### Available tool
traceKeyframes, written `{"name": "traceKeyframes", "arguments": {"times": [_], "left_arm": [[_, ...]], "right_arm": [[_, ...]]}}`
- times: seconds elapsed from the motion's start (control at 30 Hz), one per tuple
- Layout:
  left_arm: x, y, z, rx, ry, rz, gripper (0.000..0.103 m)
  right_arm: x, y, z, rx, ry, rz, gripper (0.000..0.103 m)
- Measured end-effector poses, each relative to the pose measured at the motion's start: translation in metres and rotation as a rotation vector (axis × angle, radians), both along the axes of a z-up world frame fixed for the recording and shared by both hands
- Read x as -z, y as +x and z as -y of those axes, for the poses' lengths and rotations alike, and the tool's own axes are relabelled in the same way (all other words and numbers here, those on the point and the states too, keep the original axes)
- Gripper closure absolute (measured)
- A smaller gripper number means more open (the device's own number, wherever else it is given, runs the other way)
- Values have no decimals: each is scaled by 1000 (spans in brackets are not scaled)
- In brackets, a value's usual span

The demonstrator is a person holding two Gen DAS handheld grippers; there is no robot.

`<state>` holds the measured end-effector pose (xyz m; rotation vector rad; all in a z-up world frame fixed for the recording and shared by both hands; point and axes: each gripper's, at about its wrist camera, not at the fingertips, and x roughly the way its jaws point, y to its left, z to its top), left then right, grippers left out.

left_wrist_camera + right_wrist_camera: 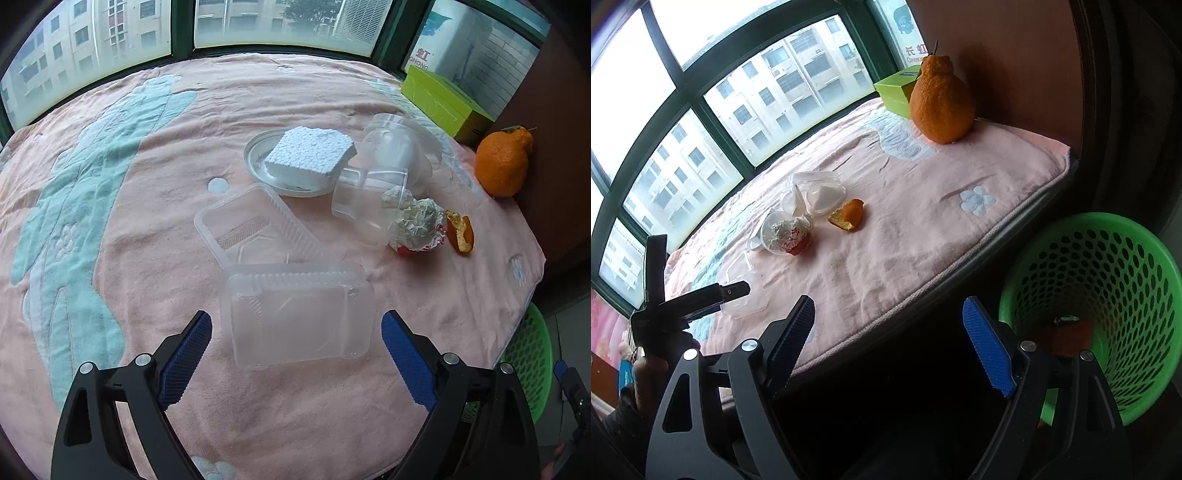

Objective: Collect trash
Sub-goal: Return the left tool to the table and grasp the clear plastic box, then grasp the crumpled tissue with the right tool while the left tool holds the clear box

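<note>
Left wrist view, lower frame: the left gripper [295,332] stands with its fingers spread wide. A clear plastic tray [295,314], lying upside down on the pink blanket [166,236], sits in the gap between the blue pads; neither pad presses on it.

Just beyond it, at frame centre, lies a second clear tray [255,225], open side up and touching the first. Further up and right, a clear cup [369,206] lies on its side beside a crumpled wrapper [417,225]. An orange peel [460,230] lies just right of the wrapper. Above centre, a white foam block [310,157] rests on a round lid [255,155], with more clear containers [399,144] to its right.

At the right edge stands a whole orange fruit [504,162], and behind it a green box [443,99] against the window [277,18]. A green basket [528,354] shows at lower right, below the blanket edge.

Right wrist view, lower frame: the right gripper [886,332] is also spread, with nothing between its fingers; it hangs off the blanket's edge. The basket [1108,277] sits at lower right, with a dark orange scrap [1067,332] inside it; what that scrap is cannot be told. The left gripper [701,295] appears at left, over a clear tray [746,288]. Mid-frame lie the wrapper [790,232] and peel [849,216]; the fruit [940,107] stands at upper centre.
</note>
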<state>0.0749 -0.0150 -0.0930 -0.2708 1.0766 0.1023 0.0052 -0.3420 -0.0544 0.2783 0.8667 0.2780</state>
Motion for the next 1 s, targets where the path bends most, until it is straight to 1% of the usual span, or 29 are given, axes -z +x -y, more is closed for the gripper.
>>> {"name": "traceKeyframes", "arguments": {"times": [0.23, 0.33, 0.4, 0.53, 0.6, 0.7, 0.83, 1.0], "left_arm": [[12, 5, 0, -40, -4, -35, 13], [15, 4, 4, -35, 0, -35, 13], [14, 4, 6, -29, 5, -31, 21], [13, 3, 5, -20, -12, -27, 22], [11, 1, 3, -18, -34, -27, 22], [2, -5, 0, -8, -58, -12, 22], [-18, -17, -9, 16, -84, 29, 22], [-45, -30, -24, 28, -95, 89, 22]], "right_arm": [[2, 7, -10, -25, -6, -11, 21], [1, 9, -14, -36, -21, -10, 21], [1, 10, -18, -42, -35, -8, 21], [1, 12, -22, -53, -44, -8, 21], [-1, 13, -25, -61, -47, -6, 21], [-3, 16, -30, -79, -57, 0, 21], [-6, 25, -42, -116, -70, 10, 21], [-6, 40, -66, -177, -90, 23, 21]]}}
